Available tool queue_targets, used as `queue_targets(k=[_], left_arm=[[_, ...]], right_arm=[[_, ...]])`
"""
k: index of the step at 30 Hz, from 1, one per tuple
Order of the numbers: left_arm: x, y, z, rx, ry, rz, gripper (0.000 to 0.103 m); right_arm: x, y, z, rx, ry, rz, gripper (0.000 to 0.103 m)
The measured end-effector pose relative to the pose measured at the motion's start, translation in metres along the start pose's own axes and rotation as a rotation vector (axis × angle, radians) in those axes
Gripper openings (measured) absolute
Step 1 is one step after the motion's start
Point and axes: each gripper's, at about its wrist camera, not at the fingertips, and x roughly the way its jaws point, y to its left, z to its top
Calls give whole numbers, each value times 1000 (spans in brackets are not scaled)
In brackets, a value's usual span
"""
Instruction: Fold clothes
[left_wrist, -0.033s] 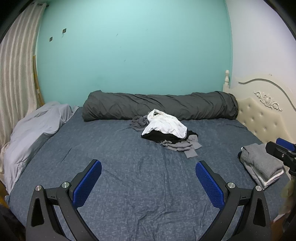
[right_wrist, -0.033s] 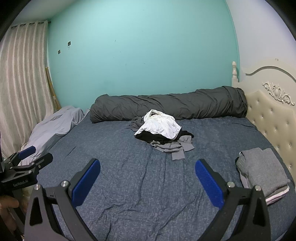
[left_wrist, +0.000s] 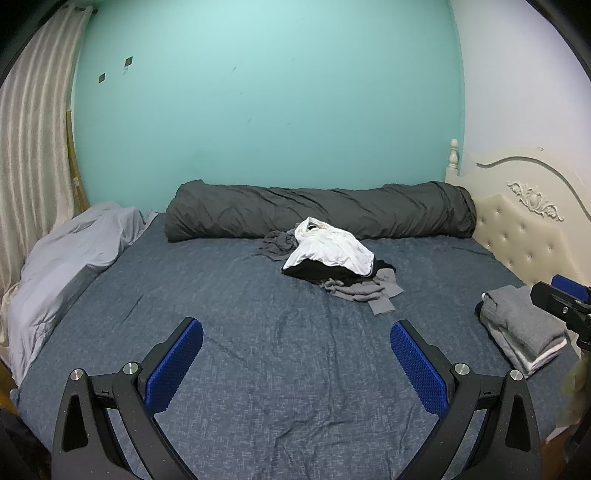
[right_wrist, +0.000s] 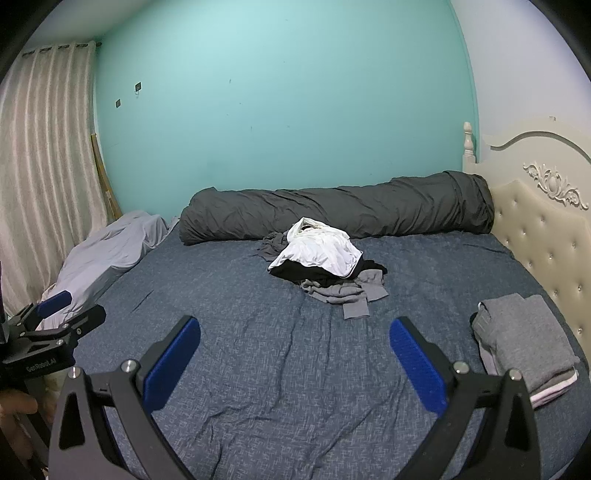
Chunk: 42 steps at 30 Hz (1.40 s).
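A loose heap of clothes lies mid-bed, with a white garment (left_wrist: 328, 247) (right_wrist: 317, 249) on top of black and grey pieces (left_wrist: 354, 290). A folded grey stack (left_wrist: 524, 328) (right_wrist: 524, 343) rests near the bed's right edge. My left gripper (left_wrist: 297, 326) hangs open above the blue bedsheet (left_wrist: 240, 302), well short of the heap, nothing between its blue pads. My right gripper (right_wrist: 295, 323) is likewise open and empty over the sheet. In each view the other gripper shows at the frame's side: the right gripper (left_wrist: 557, 290) and the left gripper (right_wrist: 74, 310).
A rolled dark grey duvet (left_wrist: 317, 210) runs along the far side by the teal wall. A light grey quilt (left_wrist: 66, 254) is bunched at the left edge beside a curtain (left_wrist: 33, 147). A cream padded headboard (left_wrist: 517, 229) bounds the right side.
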Motion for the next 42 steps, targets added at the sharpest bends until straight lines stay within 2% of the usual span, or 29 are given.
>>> queue_targets(k=[8, 20, 42], left_arm=[[-3, 1, 2, -1, 7, -13, 103], [3, -7, 4, -1, 22, 7, 103], [0, -8, 3, -4, 10, 5, 103]], right_arm=[[0, -2, -1, 10, -10, 7, 103], [1, -3, -3, 6, -4, 7, 103], [-1, -3, -2, 6, -6, 6, 103]])
